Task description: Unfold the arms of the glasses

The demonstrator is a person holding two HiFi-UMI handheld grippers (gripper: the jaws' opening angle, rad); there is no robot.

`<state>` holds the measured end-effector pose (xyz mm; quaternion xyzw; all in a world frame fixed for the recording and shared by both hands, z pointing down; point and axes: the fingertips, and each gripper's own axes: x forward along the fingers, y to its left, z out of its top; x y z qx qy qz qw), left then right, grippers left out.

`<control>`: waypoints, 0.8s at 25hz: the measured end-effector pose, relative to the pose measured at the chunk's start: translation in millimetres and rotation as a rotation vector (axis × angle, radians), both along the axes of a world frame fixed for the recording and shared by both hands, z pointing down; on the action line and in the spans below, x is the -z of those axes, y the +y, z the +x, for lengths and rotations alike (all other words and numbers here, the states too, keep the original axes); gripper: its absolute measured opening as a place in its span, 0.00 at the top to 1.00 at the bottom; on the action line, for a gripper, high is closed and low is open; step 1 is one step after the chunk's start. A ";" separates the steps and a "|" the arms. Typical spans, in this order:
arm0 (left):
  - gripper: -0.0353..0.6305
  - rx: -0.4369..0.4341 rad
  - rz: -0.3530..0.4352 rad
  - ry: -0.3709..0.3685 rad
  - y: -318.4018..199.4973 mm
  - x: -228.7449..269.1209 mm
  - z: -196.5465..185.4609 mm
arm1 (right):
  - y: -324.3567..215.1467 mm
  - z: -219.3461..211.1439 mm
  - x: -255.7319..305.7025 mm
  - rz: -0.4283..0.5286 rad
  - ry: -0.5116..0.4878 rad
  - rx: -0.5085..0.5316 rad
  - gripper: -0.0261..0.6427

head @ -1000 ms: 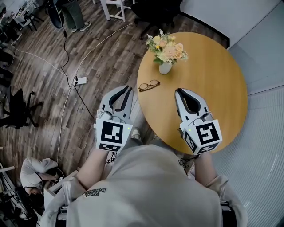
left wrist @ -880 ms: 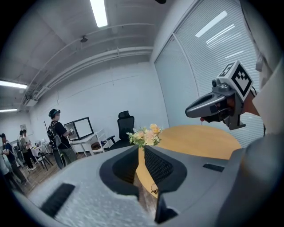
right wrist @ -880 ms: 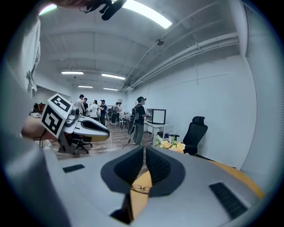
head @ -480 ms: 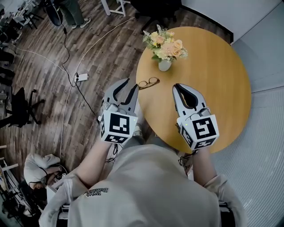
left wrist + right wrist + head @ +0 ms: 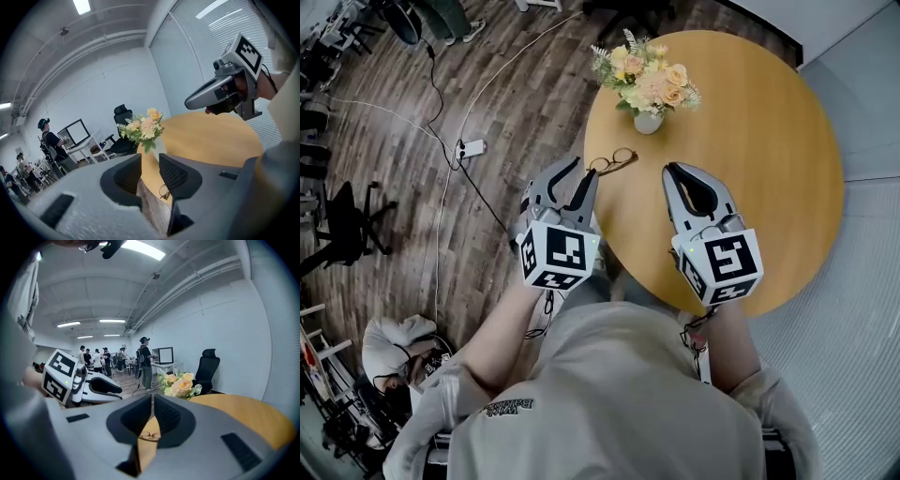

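The left gripper is holding its two jaws apart, and nothing is sitting between them. In the left gripper view the gap is showing only the table's rim and the floor below it. The right gripper is keeping its jaws closed, tips touching, and is gripping nothing.

The glasses are lying on the round wooden table, close to its rim. In the head view they are sitting just beyond the left gripper's tips at about 1 o'clock, and at about 10 o'clock from the right gripper's tips. Neither gripper is touching them. Their lenses are showing as two dark-rimmed ovals; whether the arms are folded is too small to tell.

The left gripper is hanging mostly over the floor beside the table's edge, while the right gripper is hovering over the tabletop. The two are pointing toward 12 o'clock, side by side, with the glasses ahead of the space between them.

At about 1 o'clock from the glasses, a white vase is standing upright on the table, carrying a bunch of pale flowers. On the wooden floor, at 9 o'clock from the glasses and well apart, a white power strip is lying with its cables trailing away.
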<state>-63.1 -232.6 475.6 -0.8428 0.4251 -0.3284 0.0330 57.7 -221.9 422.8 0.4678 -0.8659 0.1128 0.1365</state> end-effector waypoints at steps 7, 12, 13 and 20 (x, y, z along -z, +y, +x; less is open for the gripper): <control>0.77 -0.030 -0.029 -0.092 -17.6 -42.7 3.3 | -11.8 -1.7 -30.8 -0.050 0.001 0.010 0.91; 0.77 -0.061 -0.072 -0.139 -25.4 -77.4 14.0 | -19.7 -1.1 -58.4 -0.090 0.003 0.009 0.91; 0.77 -0.063 -0.084 -0.138 -27.3 -84.1 16.7 | -21.4 -0.4 -63.9 -0.096 0.004 0.006 0.91; 0.77 -0.079 -0.130 -0.179 -38.0 -132.5 22.5 | -26.5 -2.6 -97.4 -0.138 0.001 -0.001 0.91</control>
